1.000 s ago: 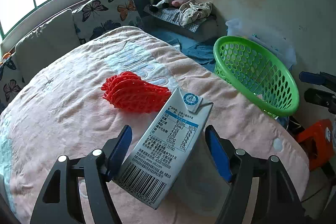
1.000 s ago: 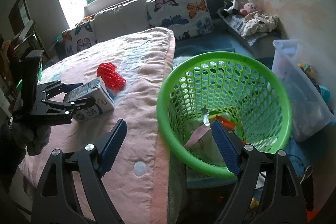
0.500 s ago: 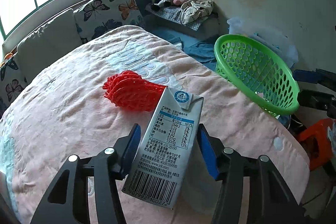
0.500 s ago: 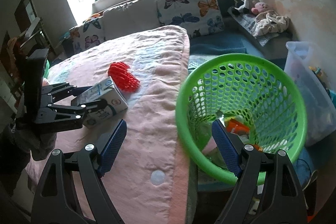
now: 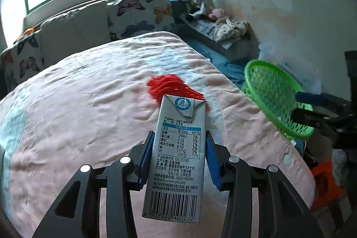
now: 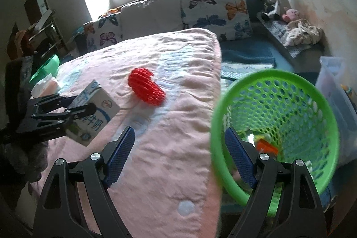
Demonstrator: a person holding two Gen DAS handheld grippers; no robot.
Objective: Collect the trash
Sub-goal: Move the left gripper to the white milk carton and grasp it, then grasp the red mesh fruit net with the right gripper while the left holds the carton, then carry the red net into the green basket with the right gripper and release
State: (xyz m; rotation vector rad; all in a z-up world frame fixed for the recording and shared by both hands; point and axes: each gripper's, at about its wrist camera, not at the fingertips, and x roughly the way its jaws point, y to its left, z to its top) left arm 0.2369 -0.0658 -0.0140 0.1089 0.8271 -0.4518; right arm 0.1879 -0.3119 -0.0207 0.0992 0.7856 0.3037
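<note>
Carton (image 5: 178, 155) between left fingers (image 5: 146, 156)

The milk carton (image 5: 176, 160) is grey-white with blue bands, dark print and a black barcode. The foam fruit net (image 6: 146, 87) is bright red. The blanket (image 6: 169, 148) is pale pink with light blue patches. The basket (image 6: 276, 126) is vivid green mesh. The pillows (image 6: 214, 8) show orange, blue and purple butterflies on white. Gripper pads (image 6: 120, 156) are blue on black frames.

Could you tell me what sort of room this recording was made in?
Most likely a bedroom at home: a bed under a pink quilt, butterfly-print pillows below a window, and stuffed animals on a low ledge.
</note>
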